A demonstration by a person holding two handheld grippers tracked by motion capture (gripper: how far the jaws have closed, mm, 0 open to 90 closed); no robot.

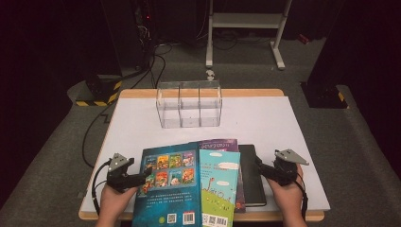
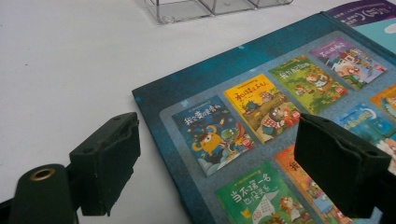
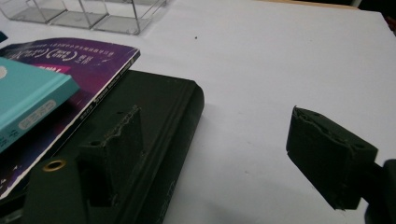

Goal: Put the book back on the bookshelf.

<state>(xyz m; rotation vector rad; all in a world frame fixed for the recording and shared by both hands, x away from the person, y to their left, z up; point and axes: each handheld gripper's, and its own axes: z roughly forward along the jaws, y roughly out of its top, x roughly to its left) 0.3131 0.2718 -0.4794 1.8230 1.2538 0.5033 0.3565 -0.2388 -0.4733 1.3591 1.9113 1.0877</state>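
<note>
Black jaws wide, straddling book (image 2: 261,126) edges

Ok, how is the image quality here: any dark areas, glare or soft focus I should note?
High view: the white table is evenly lit, the floor around it nearly black, and the clear plastic three-compartment box shows pale edge reflections. Left gripper view: the dark blue picture book is fairly sharp, the near left claw soft. Right gripper view: the black notebook loses detail in shadow.
</note>
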